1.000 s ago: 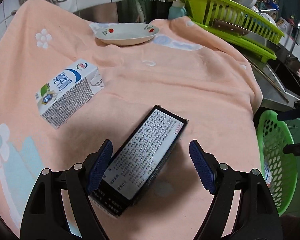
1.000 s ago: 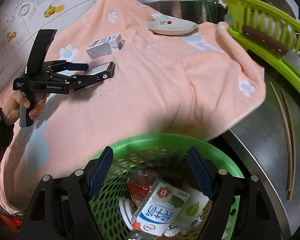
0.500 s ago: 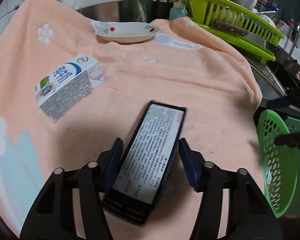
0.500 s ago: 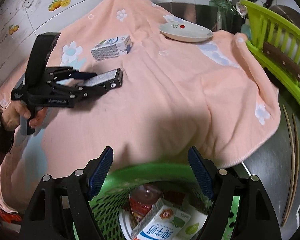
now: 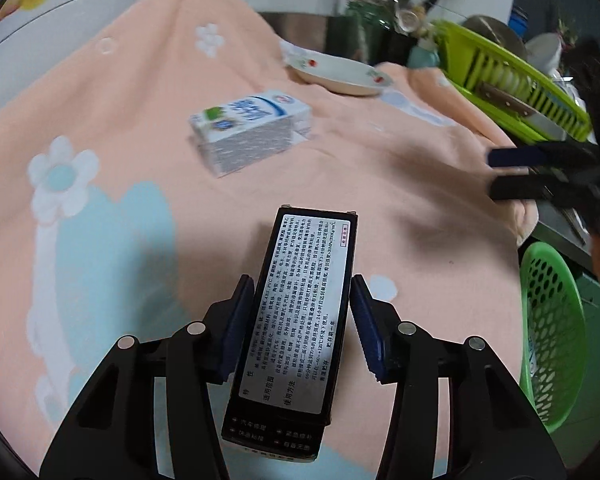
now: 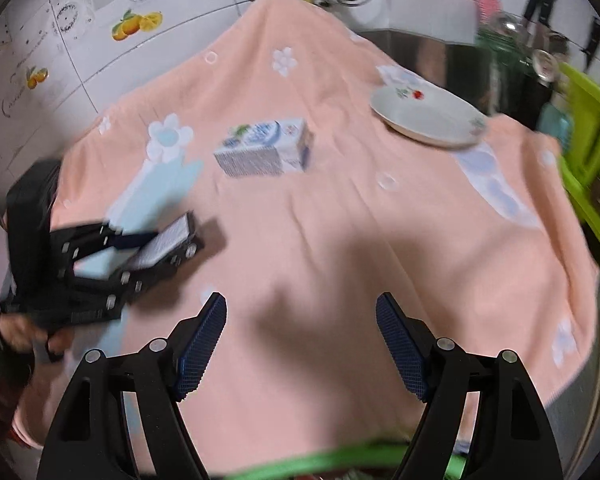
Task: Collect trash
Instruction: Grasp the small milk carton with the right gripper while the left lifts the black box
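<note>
The left gripper (image 5: 302,320) clamps the black box (image 5: 296,320) above the towel (image 5: 140,100). The right gripper (image 6: 302,344) gapes empty, nearer the carton (image 6: 266,152).

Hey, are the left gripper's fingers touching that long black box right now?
Touching. In the left wrist view, both blue fingers of the left gripper press against the long sides of the black box, no gap showing.

At the lower middle of the frame the left hand-held gripper (image 5: 302,322) clamps a long black box (image 5: 296,320) with a white printed label, its blue pads pressed on both sides. Above it a milk carton (image 5: 252,128) lies on the peach towel (image 5: 380,184), a plate (image 5: 340,74) beyond. A green basket (image 5: 556,320) shows at the right edge.
</note>
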`<action>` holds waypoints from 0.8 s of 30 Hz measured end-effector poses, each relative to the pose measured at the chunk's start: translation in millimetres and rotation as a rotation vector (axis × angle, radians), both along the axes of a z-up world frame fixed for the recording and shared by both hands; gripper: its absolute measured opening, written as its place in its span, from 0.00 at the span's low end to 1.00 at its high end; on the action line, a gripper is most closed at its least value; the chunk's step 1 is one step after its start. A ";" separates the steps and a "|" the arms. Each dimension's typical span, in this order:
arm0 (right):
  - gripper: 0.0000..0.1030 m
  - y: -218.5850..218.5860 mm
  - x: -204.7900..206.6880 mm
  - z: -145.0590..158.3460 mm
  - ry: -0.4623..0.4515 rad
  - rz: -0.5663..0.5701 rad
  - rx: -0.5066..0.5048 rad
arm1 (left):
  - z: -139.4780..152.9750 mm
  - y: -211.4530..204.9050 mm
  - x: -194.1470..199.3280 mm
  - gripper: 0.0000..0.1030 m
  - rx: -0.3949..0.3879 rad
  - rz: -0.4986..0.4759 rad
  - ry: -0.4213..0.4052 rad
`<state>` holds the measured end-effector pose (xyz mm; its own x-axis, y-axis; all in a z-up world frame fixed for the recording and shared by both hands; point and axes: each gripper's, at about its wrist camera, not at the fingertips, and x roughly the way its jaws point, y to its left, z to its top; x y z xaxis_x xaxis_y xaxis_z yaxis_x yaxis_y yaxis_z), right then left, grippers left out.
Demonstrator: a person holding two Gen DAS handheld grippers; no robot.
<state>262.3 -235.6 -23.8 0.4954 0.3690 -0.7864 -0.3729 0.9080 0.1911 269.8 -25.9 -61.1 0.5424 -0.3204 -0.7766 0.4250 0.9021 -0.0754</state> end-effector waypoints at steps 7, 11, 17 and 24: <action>0.86 52.1 62.0 12.9 -0.006 0.019 0.054 | 10.6 29.6 -14.1 0.47 -0.040 0.059 -0.016; 0.86 78.0 90.3 14.2 -0.018 0.036 0.040 | 8.9 37.3 -16.9 0.47 -0.054 0.068 -0.005; 0.89 112.3 120.1 12.4 -0.074 0.182 -0.124 | 3.1 47.1 -16.8 0.47 -0.084 0.075 0.024; 0.89 139.8 149.0 -10.0 -0.090 0.395 -0.334 | -3.5 54.9 -11.3 0.47 -0.092 0.083 0.042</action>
<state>411.3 -95.8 -33.8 0.4406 0.2782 -0.8535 -0.7007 0.7009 -0.1333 258.5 29.0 -64.5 0.5381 -0.3465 -0.7684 0.3436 0.9226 -0.1755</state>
